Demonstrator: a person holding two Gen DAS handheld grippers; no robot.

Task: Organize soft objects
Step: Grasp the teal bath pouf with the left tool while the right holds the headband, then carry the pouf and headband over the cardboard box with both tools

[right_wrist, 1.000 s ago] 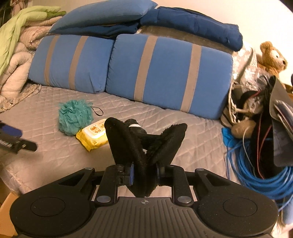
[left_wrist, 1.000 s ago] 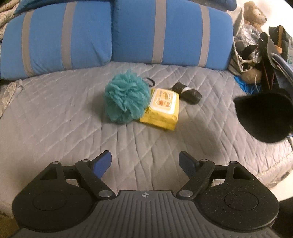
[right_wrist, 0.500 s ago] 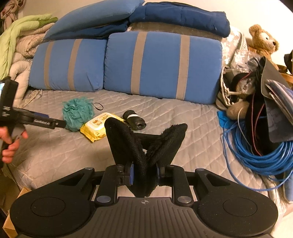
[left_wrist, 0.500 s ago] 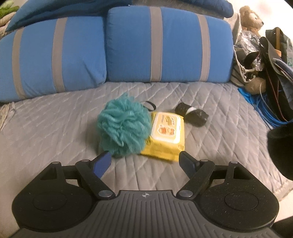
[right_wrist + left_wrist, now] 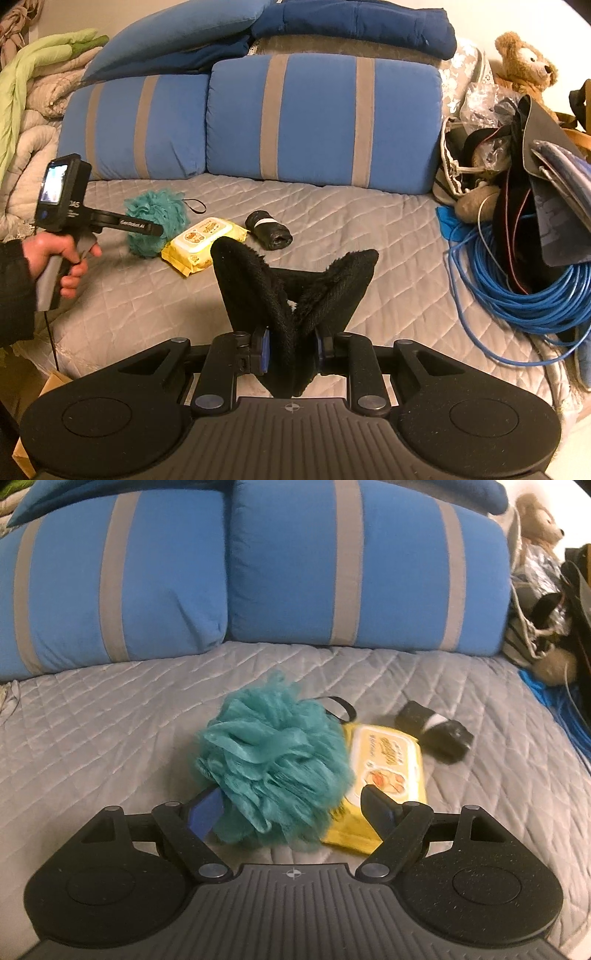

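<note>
Closing in over the last second, the left gripper [image 5: 291, 808] now has the teal bath pouf [image 5: 273, 764] between its spread fingers, not yet squeezed. This pouf sits on the grey quilt [image 5: 110, 720], touching the yellow wipes pack [image 5: 388, 771]; a black roll [image 5: 434, 731] lies just beyond. The right gripper [image 5: 291, 349] stays clenched on a black fuzzy cloth [image 5: 295, 295]. Pickup is in hand; next comes a centred, gentle squeeze.

The teal bath pouf [image 5: 271, 764] looks like ruffled mesh, the yellow wipes pack [image 5: 384, 771] like glossy plastic, the black cloth [image 5: 295, 295] fuzzy — all on a matt quilted bedcover [image 5: 110, 731].
</note>
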